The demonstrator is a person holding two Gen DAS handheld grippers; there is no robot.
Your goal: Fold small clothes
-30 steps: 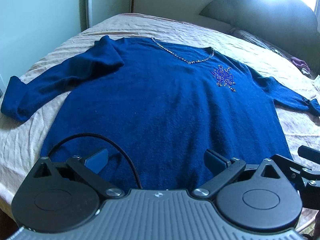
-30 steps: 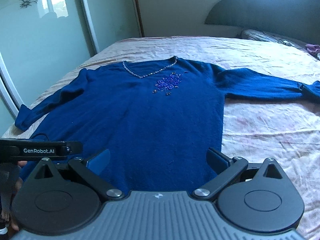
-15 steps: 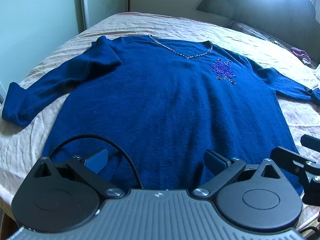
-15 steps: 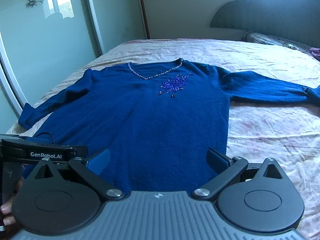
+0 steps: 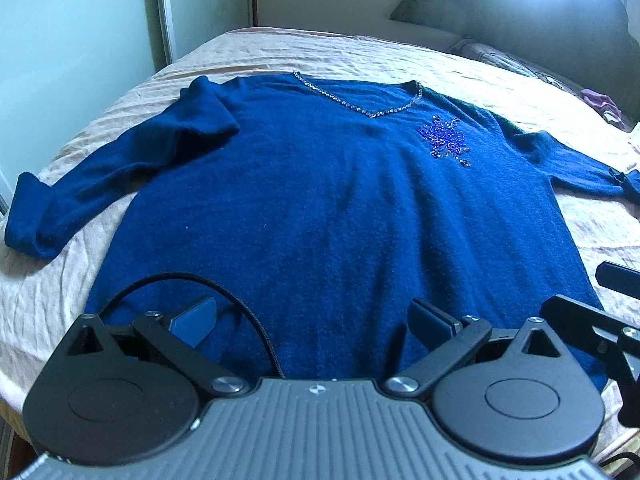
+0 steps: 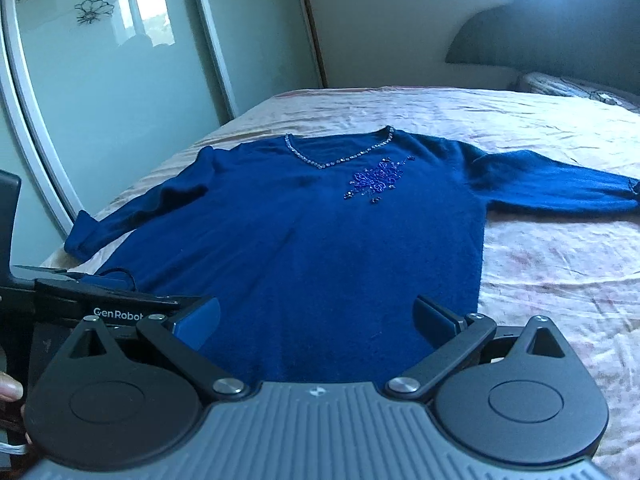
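A dark blue sweater [image 5: 340, 208] [image 6: 312, 240] lies flat and face up on the bed, sleeves spread to both sides. It has a beaded V-neckline [image 5: 360, 100] and a beaded flower [image 6: 376, 180] on the chest. My left gripper [image 5: 312, 320] hovers open over the hem near its left part, nothing between its fingers. My right gripper [image 6: 316, 320] is open over the hem near the right side, also holding nothing. The left gripper's body [image 6: 100, 304] shows at the left edge of the right wrist view.
The bed has a wrinkled beige sheet [image 6: 560, 280]. Mirrored wardrobe doors [image 6: 120, 120] stand close along the left. A dark headboard [image 5: 540, 40] and pillows are at the far right. A black cable [image 5: 224, 292] loops over the hem. A fingertip [image 6: 10, 390] shows at lower left.
Both grippers have pulled back and risen slightly from the hem, so the sweater sits farther away in both views. The jaws have stayed open and the sweater has not moved.
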